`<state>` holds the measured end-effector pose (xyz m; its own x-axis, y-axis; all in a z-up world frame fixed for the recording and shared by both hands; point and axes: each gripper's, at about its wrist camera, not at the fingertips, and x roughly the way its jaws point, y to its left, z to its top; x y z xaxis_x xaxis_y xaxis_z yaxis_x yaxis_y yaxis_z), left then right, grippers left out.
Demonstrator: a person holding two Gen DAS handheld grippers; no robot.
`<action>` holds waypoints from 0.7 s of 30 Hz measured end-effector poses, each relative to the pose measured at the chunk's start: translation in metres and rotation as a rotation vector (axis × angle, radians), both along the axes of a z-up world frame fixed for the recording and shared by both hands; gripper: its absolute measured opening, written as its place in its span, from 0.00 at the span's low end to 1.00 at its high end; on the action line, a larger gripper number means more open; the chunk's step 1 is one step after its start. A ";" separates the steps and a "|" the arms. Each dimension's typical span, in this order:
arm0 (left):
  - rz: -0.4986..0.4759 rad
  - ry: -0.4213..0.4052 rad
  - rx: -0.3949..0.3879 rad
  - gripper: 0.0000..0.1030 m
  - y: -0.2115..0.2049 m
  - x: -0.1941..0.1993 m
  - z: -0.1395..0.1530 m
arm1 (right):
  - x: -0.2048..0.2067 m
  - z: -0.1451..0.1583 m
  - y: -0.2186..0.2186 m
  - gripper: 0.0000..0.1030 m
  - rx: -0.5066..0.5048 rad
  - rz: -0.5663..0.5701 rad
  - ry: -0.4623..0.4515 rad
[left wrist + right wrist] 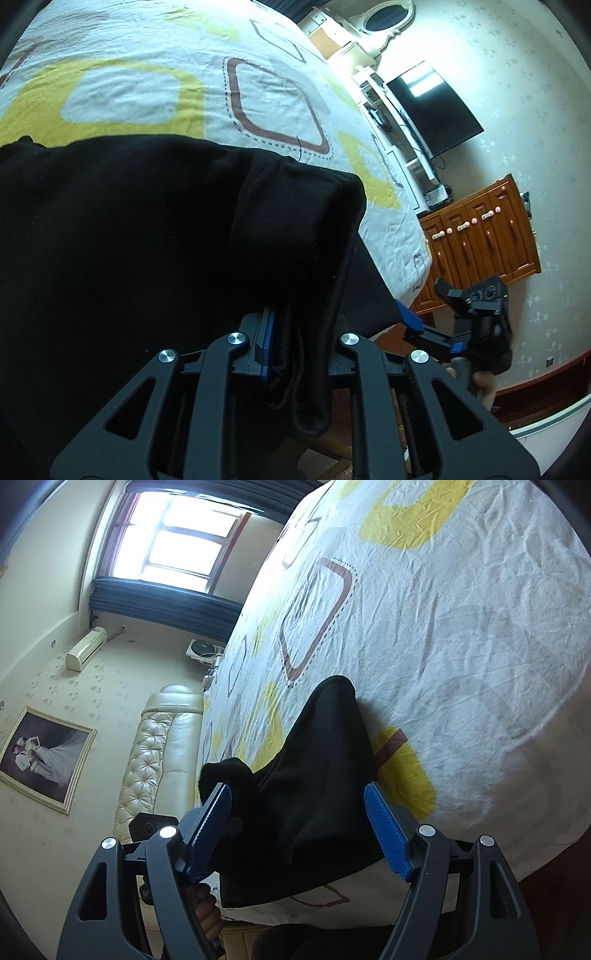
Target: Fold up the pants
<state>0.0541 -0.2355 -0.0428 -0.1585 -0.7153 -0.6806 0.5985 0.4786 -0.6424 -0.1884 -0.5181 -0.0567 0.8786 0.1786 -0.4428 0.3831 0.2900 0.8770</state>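
The black pants (pixel 147 240) lie bunched on the patterned bed sheet (pixel 147 74). My left gripper (pixel 299 332) is shut on a thick fold of the black fabric, which hangs down between its jaws. In the right wrist view, the pants (pixel 314 794) drape over the bed's edge. My right gripper (pixel 299 812) is open, its blue pads either side of the fabric, not clamping it. The right gripper also shows in the left wrist view (pixel 461 325), at the bed's edge, held by a hand.
The bed sheet (pixel 461 627) is white with yellow and brown squares. A wooden cabinet (pixel 480 240) and a television (pixel 432 107) stand by the wall. A padded headboard (pixel 162 753), a framed photo (pixel 40 757) and a window (pixel 177 531) show in the right wrist view.
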 end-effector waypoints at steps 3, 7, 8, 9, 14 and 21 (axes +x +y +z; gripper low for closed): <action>0.000 0.032 -0.027 0.35 -0.001 -0.012 0.000 | -0.006 0.012 -0.004 0.71 -0.050 -0.042 -0.007; 0.001 0.047 -0.123 0.51 0.020 -0.020 0.025 | -0.003 0.019 -0.002 0.71 -0.041 -0.005 -0.080; 0.013 0.043 -0.147 0.55 0.029 -0.021 0.033 | 0.002 0.017 0.001 0.71 -0.024 0.022 -0.098; 0.027 0.038 -0.172 0.59 0.040 -0.020 0.039 | 0.007 0.013 0.006 0.71 -0.001 0.055 -0.112; 0.169 0.033 -0.200 0.71 0.109 -0.002 0.050 | 0.029 -0.030 0.021 0.71 0.110 0.160 0.043; 0.422 0.179 -0.175 0.84 0.208 0.048 0.008 | 0.048 0.017 0.044 0.71 -0.116 0.221 0.030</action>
<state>0.1023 -0.0275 -0.0350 0.0667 -0.8437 -0.5327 0.2486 0.5311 -0.8100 -0.1401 -0.4741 -0.0398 0.8099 0.3115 -0.4970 0.3243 0.4681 0.8220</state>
